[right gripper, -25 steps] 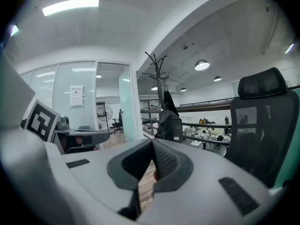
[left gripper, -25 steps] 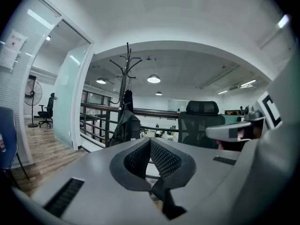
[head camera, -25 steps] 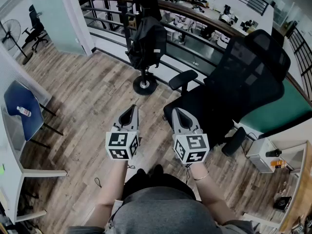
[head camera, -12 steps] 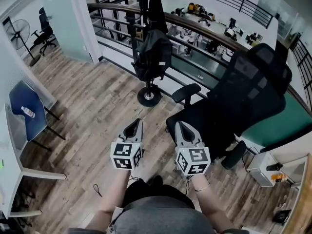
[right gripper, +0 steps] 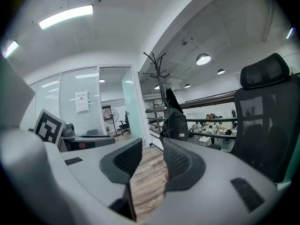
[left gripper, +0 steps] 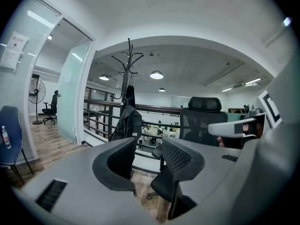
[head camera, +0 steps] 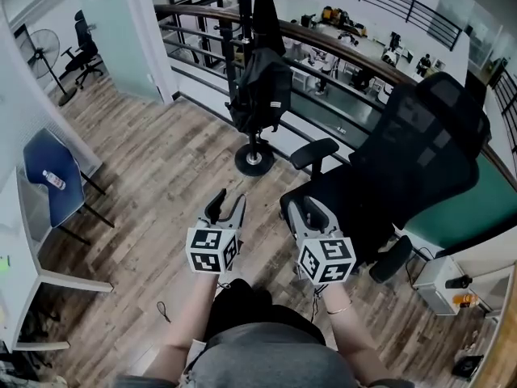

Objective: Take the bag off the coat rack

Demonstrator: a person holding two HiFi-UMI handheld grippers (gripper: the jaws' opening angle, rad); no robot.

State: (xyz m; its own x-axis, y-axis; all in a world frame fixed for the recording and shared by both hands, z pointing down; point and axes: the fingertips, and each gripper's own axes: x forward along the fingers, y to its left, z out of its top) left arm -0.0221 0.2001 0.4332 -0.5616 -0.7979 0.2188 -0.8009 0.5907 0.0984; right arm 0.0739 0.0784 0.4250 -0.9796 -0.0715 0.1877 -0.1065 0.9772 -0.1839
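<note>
Nothing done yet: the bag (head camera: 260,91) hangs on the coat rack (head camera: 254,162), apparently from a high hook. Well short of the rack, left gripper (head camera: 228,201) and right gripper (head camera: 303,208), 2 empty claws, have just been opening; reaching and lifting remain.

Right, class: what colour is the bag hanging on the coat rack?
The bag is black; head view shows it best.

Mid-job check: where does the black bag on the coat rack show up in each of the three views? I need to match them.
Head view: the bag hangs at top centre on the coat rack, by the railing.
Left gripper view: left of centre, just above the left jaw.
Right gripper view: right of centre, above the right jaw.
Shared landmark: the black office chair stands to the bag's right in all three.
</note>
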